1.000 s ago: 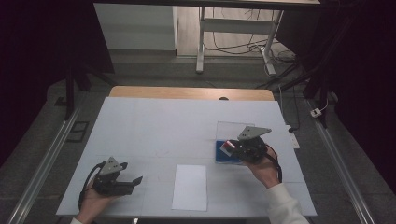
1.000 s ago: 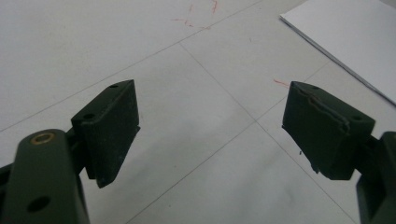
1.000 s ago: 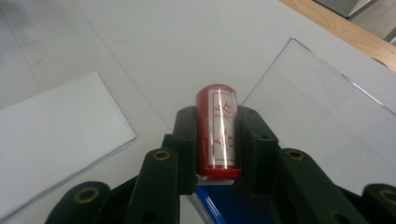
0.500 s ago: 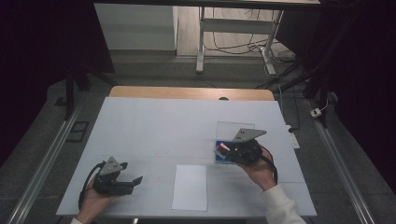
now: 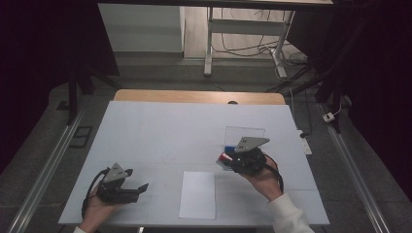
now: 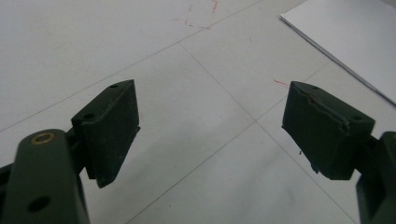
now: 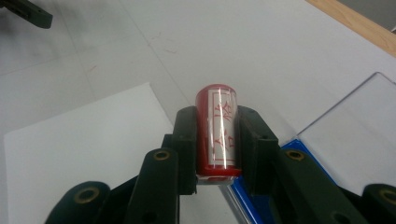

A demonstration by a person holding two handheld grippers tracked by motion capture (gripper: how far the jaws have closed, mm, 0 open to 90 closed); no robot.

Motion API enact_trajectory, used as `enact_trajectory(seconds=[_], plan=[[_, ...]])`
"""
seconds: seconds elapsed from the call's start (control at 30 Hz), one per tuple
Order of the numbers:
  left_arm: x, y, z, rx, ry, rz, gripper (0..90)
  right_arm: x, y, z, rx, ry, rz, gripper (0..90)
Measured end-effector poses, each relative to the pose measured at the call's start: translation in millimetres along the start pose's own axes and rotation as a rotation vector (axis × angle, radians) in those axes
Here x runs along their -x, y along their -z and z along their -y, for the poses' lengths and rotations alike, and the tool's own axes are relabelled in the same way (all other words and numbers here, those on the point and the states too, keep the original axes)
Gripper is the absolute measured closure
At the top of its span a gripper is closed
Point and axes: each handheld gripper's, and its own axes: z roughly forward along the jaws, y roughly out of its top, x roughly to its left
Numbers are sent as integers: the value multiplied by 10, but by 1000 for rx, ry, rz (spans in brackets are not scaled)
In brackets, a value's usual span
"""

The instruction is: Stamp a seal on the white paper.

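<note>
The counter (image 5: 160,131) spreads wide and white, faint seam lines and a few small red pen marks on it, with a strip of bare wood along its far edge. Lying flat near the person's edge, about the middle, is the sheet of paper (image 5: 197,194), plain white and blank.

Beyond the paper's right-hand corner sits a clear plastic box (image 5: 245,133), see-through, with a blue base (image 7: 254,196) showing under the right claw.

To the paper's left, well apart from it, the left claw (image 5: 142,187) rests low on the counter in the person's left hand (image 5: 94,211), pointing toward the paper. Its jaws stand wide apart with bare counter between them; in the left gripper view the paper's corner (image 6: 355,32) lies past the right-hand jaw.

Just past the paper's far right corner, the right claw (image 5: 224,158) is up in the person's right hand (image 5: 265,179), white sleeve (image 5: 289,218) behind it. Its jaws are clamped on a small stamp (image 7: 217,130): a short red cylinder with a shiny clear sleeve, a white label carrying red characters down its side, a rounded red top. It sits between the pads, its top poking out past the jaw tips, above the counter between the paper and the box.
</note>
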Motion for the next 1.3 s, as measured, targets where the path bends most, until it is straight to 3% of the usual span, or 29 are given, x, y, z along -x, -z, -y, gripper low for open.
enact_trajectory(seconds=[0.33, 0.73, 1.3], plan=[[-2, -3, 0, -2, -2, 1, 192, -130, -36, -65, 4, 21, -39, 704], [1, -2, 1, -1, -1, 4, 192, -372, -147, -148, 3, 79, -101, 704], [-2, 5, 2, 1, 2, 5, 192, -655, -327, -162, -65, 138, -165, 704]])
